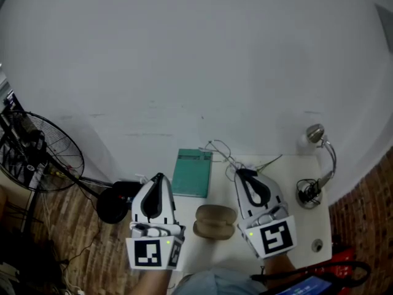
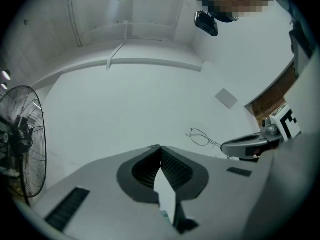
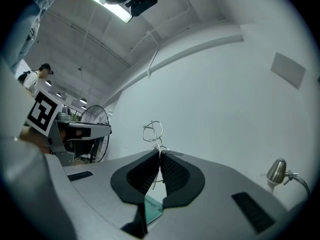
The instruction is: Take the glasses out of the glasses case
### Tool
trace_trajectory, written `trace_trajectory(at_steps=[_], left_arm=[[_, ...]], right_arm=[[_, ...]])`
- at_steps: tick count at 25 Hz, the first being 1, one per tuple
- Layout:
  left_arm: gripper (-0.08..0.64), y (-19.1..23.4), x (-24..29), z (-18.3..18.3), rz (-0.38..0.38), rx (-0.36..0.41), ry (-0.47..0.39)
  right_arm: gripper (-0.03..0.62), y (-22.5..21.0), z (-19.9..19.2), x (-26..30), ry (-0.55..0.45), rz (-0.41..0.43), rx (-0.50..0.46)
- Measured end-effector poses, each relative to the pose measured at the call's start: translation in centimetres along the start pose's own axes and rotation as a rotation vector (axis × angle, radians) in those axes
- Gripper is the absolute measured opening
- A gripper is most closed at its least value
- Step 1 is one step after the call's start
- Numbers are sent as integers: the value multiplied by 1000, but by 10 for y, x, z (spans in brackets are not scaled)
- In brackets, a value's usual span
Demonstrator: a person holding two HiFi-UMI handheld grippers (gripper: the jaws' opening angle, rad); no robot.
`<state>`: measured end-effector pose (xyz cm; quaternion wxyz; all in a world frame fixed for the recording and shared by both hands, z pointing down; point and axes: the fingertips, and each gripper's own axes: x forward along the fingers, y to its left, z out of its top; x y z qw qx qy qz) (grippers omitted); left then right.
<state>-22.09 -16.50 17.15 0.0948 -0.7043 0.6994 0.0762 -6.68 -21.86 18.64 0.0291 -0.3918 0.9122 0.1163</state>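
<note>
A thin wire-framed pair of glasses (image 1: pixel 222 151) hangs in the air above the table's far edge, and my right gripper (image 1: pixel 242 173) is shut on one of its temple arms. In the right gripper view the glasses (image 3: pixel 153 131) stick up from the closed tips of the right gripper (image 3: pixel 160 154). The brown glasses case (image 1: pixel 215 221) lies on the white table (image 1: pixel 288 171) between the two grippers, apart from both. My left gripper (image 1: pixel 158 177) is raised at the left, shut with nothing in it. The left gripper view shows the left gripper (image 2: pixel 159 148) with tips together and the glasses (image 2: pixel 200 136) to its right.
A teal booklet (image 1: pixel 192 173) lies at the table's far side, left of the glasses. A small metal desk lamp (image 1: pixel 318 135) and a coiled cable (image 1: pixel 308 192) stand at the right. A floor fan (image 1: pixel 43 155) and a black round base (image 1: pixel 114 203) are left of the table. A white wall is ahead.
</note>
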Motion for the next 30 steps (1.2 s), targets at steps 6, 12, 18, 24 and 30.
trace_trajectory(at_steps=[6,12,18,24,30], left_arm=[[6,0,-3,-2,-3,1,1],[6,4,1,-3,2,5,0],[6,1,3,-5,-5,-1,5],[6,1,4,-3,-4,0,0],[6,0,4,-1,-7,-1,-7]], right_arm=[[28,2,4,0,-14,-9,-12],[28,2,4,3,-25,-16,-11],[28,-1,4,4,-31,-18,-9],[28,-1,5,4,-37,-20,-11],[28,-1,6,3,-34,-21,-11]])
